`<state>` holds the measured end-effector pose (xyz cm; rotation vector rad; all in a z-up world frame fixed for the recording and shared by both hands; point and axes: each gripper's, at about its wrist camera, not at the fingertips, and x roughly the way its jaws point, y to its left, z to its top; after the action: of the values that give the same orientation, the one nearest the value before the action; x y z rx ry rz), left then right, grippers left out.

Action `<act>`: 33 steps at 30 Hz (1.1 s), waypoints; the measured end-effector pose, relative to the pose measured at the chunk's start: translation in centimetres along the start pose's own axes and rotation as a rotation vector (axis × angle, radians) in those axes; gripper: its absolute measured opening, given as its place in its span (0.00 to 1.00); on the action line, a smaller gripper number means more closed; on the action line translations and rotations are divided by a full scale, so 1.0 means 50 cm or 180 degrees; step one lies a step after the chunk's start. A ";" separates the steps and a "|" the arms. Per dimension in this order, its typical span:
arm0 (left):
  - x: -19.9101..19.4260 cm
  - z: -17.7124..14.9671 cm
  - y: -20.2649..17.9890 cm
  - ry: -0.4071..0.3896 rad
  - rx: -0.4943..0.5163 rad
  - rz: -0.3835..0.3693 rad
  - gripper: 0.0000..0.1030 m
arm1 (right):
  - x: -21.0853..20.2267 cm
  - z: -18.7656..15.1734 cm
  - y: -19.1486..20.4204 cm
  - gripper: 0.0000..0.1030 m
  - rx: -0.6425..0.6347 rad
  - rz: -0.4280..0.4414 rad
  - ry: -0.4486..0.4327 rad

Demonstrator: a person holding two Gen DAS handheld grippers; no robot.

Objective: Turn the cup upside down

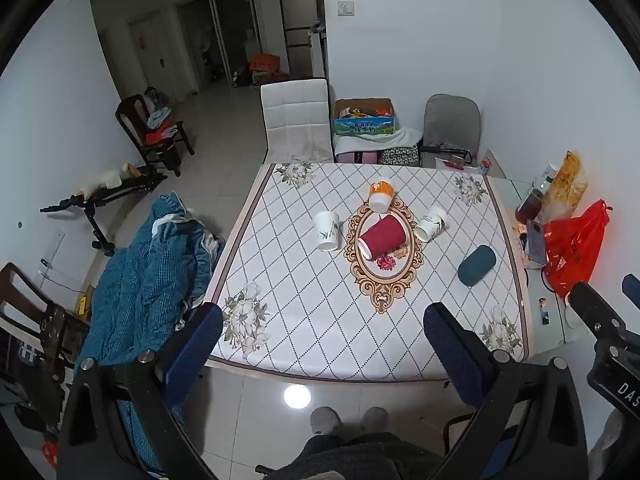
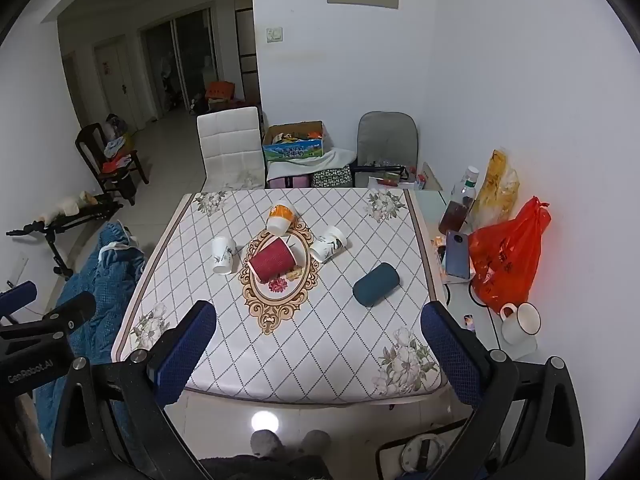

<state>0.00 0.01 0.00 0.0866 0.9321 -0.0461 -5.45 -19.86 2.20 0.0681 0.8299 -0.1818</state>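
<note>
Red cup [image 1: 382, 237] sideways between three paper cups [image 1: 328, 230], teal case [image 1: 477, 265] nearby; both claws [image 1: 323, 354] [image 2: 318, 354] released.

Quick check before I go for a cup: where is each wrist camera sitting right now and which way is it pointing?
Left wrist: on the left gripper, held above the table's near edge, facing across the table toward the far wall; its open blue fingers, the right gripper's tip at right, and the person's feet show.
Right wrist: on the right gripper, same height and heading, set further right; its open fingers, the left gripper at left, and the feet show.
Shared: the red cup lying sideways, three paper cups, and the teal case.
</note>
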 end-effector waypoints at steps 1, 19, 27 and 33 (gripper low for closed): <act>0.000 0.000 0.000 0.0010 0.0006 -0.0005 1.00 | 0.000 0.000 0.000 1.00 0.0002 0.0001 0.0001; -0.010 0.006 -0.011 -0.0044 0.0027 -0.0003 1.00 | -0.002 0.000 -0.003 1.00 0.0014 0.0011 -0.0003; -0.015 0.013 -0.015 -0.0062 0.0047 -0.0014 1.00 | -0.004 0.006 -0.001 1.00 0.0015 0.0020 0.0002; -0.020 0.014 -0.015 -0.0064 0.0076 -0.0030 1.00 | -0.003 0.004 -0.003 1.00 0.0019 0.0018 -0.0001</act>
<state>-0.09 -0.81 1.20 0.1037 0.9119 -0.0666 -5.42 -19.99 2.48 0.0759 0.8288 -0.1790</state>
